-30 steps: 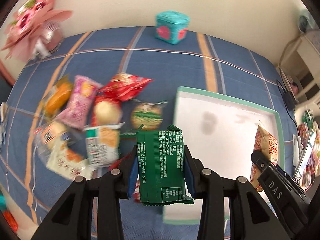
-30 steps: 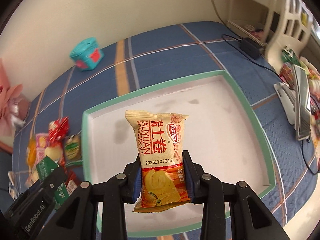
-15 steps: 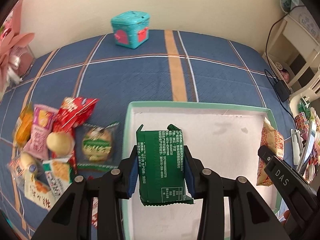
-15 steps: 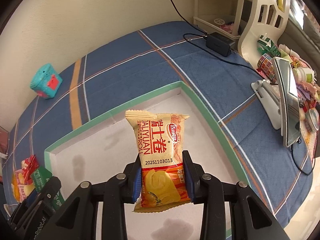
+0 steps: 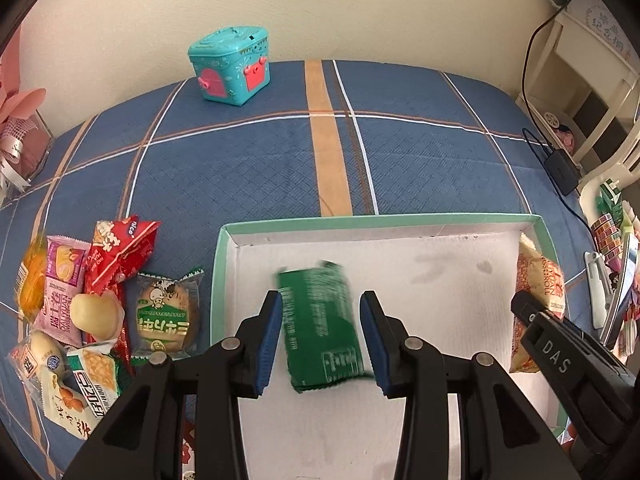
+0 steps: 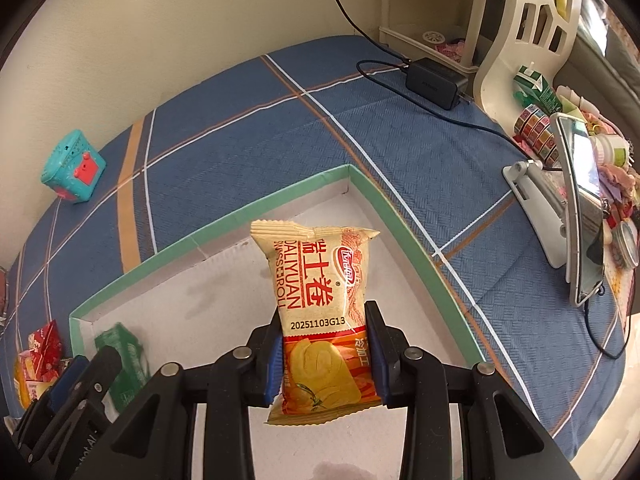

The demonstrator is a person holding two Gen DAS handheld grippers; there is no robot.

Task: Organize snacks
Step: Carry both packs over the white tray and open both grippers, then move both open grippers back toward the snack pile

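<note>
My left gripper [image 5: 320,340] is open over the white tray with a green rim [image 5: 380,222]. A green snack packet [image 5: 322,326] is blurred between the jaws, free of both pads. It also shows in the right wrist view [image 6: 124,356] near the tray's left corner. My right gripper [image 6: 326,356] is shut on a yellow and red Swiss roll packet [image 6: 320,304] above the tray [image 6: 380,196]. That packet [image 5: 540,292] and the right gripper show at the tray's right side in the left wrist view. Several loose snacks [image 5: 100,312] lie left of the tray.
A teal toy chest [image 5: 230,66] stands at the back by the wall. A black charger and cable [image 6: 434,78], a phone on a stand [image 6: 576,208] and a white shelf [image 6: 532,20] crowd the right side. A pink bouquet box [image 5: 20,144] is at far left.
My left gripper has opened and let go of the green packet, which is dropping into the tray. Both grippers have moved farther over the tray. The right gripper still holds its packet.
</note>
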